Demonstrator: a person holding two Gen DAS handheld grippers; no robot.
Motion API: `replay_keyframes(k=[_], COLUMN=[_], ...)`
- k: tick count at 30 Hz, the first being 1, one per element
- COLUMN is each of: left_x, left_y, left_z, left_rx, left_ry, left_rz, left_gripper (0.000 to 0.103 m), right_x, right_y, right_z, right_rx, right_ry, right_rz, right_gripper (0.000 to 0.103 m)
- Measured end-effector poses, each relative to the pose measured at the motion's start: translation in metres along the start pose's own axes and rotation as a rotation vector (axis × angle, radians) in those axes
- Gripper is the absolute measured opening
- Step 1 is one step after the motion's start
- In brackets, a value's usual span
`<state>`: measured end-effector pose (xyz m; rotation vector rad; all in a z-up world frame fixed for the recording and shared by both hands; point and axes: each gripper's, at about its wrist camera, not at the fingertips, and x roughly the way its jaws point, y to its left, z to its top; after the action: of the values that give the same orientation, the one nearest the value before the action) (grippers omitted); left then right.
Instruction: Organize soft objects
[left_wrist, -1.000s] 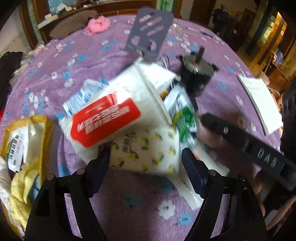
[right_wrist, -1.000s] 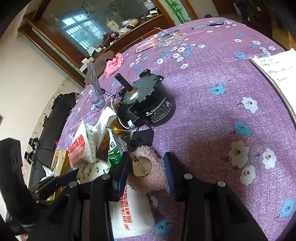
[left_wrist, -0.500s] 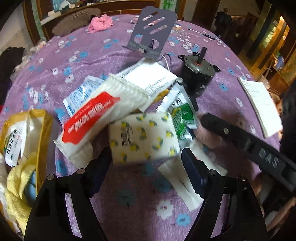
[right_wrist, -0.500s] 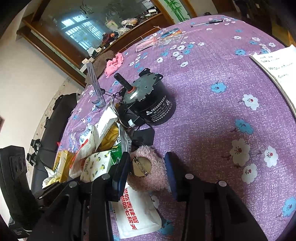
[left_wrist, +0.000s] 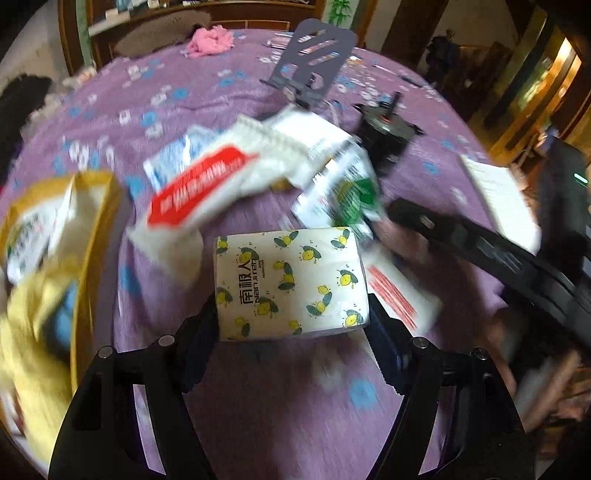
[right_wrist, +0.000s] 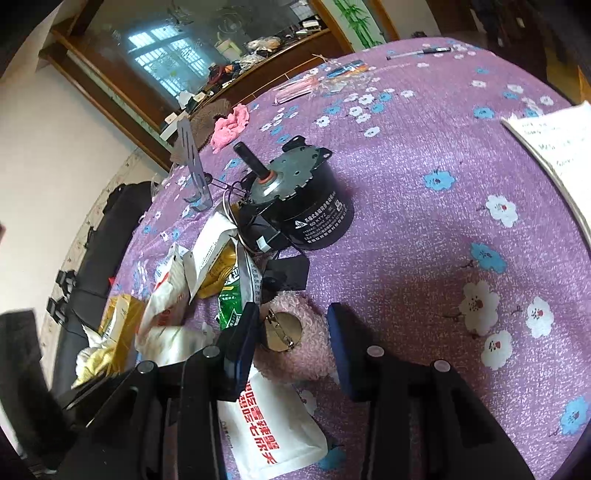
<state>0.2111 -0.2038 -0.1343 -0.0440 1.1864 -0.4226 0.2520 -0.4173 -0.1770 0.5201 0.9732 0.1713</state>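
My left gripper (left_wrist: 291, 325) has the lemon-print tissue pack (left_wrist: 290, 282) clamped between its two fingers, one on each short end, the pack lying flat with its printed face towards the camera and sitting just above the purple flowered tablecloth (left_wrist: 280, 406). Much of that view is smeared, so I cannot tell whether the pack touches the cloth. Beyond it, to the far left, lies the white pack with the red label (left_wrist: 207, 184), and to the far right a green-and-white sachet (left_wrist: 351, 199). At the left edge I see a yellow bag (left_wrist: 88, 206) with a yellow cloth (left_wrist: 33, 332) in it.

My right gripper (right_wrist: 291, 328) is spread wide around the pink plush toy (right_wrist: 303, 343), which lies on the cloth with a round gold pin-back (right_wrist: 282, 330) facing up. The left finger sits just beside the toy; the right finger stands clear of it, so nothing is gripped. A white packet with red lettering (right_wrist: 269, 432) lies partly under the left finger, near me. Farther off stands a black motor (right_wrist: 306, 206), with a grey metal stand (right_wrist: 192, 162) and a pink rag (right_wrist: 231, 125) beyond it. A sheet of paper (right_wrist: 554, 140) lies at the far right.
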Motion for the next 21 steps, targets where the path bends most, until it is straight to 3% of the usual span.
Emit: replay_keyframes(k=[3, 6, 8, 9, 11, 13, 16, 21], left_x=[-0.019, -0.043, -0.062, -0.073, -0.09, -0.11, -0.126, -0.128], left_y=[0.003, 0.013, 0.018, 0.021, 0.027, 0.033, 0.042, 0.046], left_z=[-0.016, -0.034, -0.045, -0.049, -0.056, -0.062, -0.069, -0.074], left_rx=[-0.001, -0.036, -0.056, -0.057, -0.066, -0.066, -0.078, -0.082], left_ry=[-0.017, -0.03, -0.044, -0.055, -0.081, -0.115, -0.145, -0.133], left_rz=[-0.029, -0.103, -0.143, -0.155, -0.157, -0.169, -0.159, -0.159], left_gripper=[0.074, 0.074, 0.074, 0.074, 0.074, 0.074, 0.074, 0.074], right_x=[-0.006, -0.031, -0.047, -0.056, -0.067, -0.079, -0.083, -0.086], right_y=[0.003, 0.007, 0.016, 0.023, 0.035, 0.05, 0.064, 0.047], right_z=[-0.005, -0.028, -0.043, -0.052, -0.062, -0.073, -0.08, -0.09], right_rx=[0.001, 0.062, 0.054, 0.048, 0.039, 0.009, -0.05, 0.013], right_ry=[-0.006, -0.024, -0.048, -0.063, -0.073, -0.082, -0.1, -0.101], right_rz=[-0.026, 0.038, 0.021, 0.014, 0.031, 0.047, -0.033, -0.021], right_gripper=[0.033, 0.029, 0.028, 0.022, 0.014, 0.013, 0.013, 0.013])
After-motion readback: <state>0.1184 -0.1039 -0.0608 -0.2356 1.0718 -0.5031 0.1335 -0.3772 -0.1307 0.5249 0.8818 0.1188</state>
